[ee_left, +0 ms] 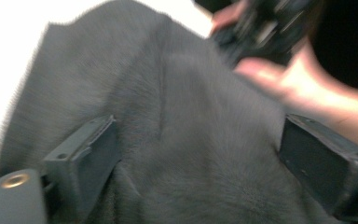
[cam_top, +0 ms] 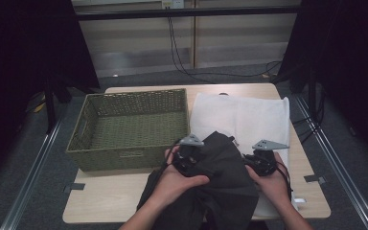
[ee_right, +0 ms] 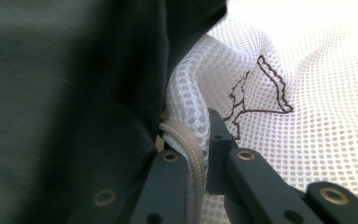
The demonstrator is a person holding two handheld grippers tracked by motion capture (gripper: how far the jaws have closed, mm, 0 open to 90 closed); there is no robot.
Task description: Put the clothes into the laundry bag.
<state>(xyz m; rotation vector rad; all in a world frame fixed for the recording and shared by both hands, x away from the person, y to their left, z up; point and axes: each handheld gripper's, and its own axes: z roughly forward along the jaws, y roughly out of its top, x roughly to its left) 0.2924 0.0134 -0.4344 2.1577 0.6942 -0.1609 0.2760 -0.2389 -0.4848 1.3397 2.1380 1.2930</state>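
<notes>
Farthest left of the left gripper (cam_top: pixel 189 155), across a strip of pale wooden table (cam_top: pixel 110 201), stands an olive-green woven basket (cam_top: pixel 129 125), rectangular, with an open-weave wall and a slot handle at each short end. The left gripper itself rests on the dark garment (cam_top: pixel 223 184), a soft, matte charcoal fabric that lies crumpled in heavy folds from between the two grippers down toward the person's edge of the table. In the left gripper view its two black, blocky jaws stand wide apart and released, with the garment (ee_left: pixel 182 140) spread beneath and between them, its fine-knit surface creased by one long ridge; the pads do not press on it. Under and beyond the garment lies a white mesh bag (cam_top: pixel 249 117), flat and roughly square, reaching away from both grippers. To the right, the right gripper (cam_top: pixel 263 160) sits at the garment's right edge, just over the bag. In the right gripper view its jaws are clenched on a bunched fold of the bag (ee_right: pixel 307 116), a netting of small round holes bearing a thin dark stitched outline, with a pale braided cord (ee_right: pixel 193 154) curving between the jaws; the dark garment (ee_right: pixel 74 93) hangs just left of them.
</notes>
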